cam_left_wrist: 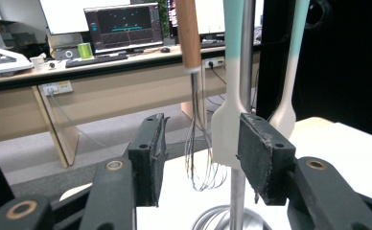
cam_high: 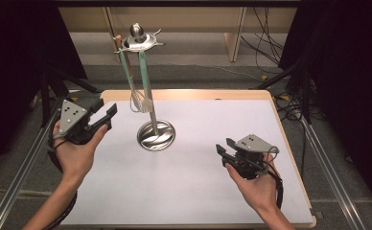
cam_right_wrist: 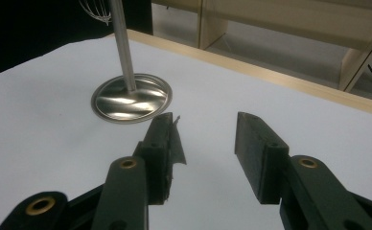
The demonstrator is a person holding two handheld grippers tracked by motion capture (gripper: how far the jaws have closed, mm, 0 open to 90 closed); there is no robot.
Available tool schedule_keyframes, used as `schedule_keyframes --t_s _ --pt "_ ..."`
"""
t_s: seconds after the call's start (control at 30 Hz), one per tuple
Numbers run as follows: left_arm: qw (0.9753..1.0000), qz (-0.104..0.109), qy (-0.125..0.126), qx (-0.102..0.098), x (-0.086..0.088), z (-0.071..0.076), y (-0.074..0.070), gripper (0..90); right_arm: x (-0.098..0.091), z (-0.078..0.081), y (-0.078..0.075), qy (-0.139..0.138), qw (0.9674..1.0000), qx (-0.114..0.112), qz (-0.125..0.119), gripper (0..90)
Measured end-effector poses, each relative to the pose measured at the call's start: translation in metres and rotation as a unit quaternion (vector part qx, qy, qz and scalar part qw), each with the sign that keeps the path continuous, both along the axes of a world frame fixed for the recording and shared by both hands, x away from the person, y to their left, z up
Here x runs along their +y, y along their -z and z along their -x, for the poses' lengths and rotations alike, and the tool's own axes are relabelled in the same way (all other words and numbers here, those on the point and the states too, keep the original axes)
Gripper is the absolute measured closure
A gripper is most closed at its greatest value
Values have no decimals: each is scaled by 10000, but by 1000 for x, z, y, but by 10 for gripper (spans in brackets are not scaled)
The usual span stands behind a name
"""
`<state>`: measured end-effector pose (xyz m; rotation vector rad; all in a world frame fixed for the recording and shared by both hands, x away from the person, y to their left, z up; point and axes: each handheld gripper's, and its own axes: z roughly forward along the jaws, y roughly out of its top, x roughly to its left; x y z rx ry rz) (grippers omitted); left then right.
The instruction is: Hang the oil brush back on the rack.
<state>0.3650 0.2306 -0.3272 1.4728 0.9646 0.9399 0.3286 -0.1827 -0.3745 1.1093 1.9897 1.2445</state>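
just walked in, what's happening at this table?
A person holds a gripper in each hand at a white-topped table. A metal utensil stand sits mid-table with a whisk and two teal-handled spatulas hanging from its top. The left gripper is open and aimed at the hanging utensils, gripping nothing. The right gripper is open and empty, low over the table.

The left gripper (cam_high: 108, 113) is raised off the table, jaws apart. The right gripper (cam_high: 224, 145) sits low, seemingly near the table, jaws wide.
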Motion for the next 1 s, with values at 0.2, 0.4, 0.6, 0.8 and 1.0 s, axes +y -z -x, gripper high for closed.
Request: schedule_keyframes --t_s 0.2,0.4,0.6,0.8,1.0 --pt "9999 15 -83 84 5 2 11 519 -2 0 0 -23 10000 53 48 585" --pt "9998 78 -123 96 9 4 18 517 -4 0 1 -11 9999 48 114 584" --pt "9997 63 -220 121 14 6 26 516 -7 1 1 7 9999 80 119 583" --pt "9994 40 -242 243 17 6 39 512 -5 4 5 175 9993 307 -109 581" --pt "9993 97 -233 263 16 6 47 508 -7 3 8 101 9995 298 -30 579"
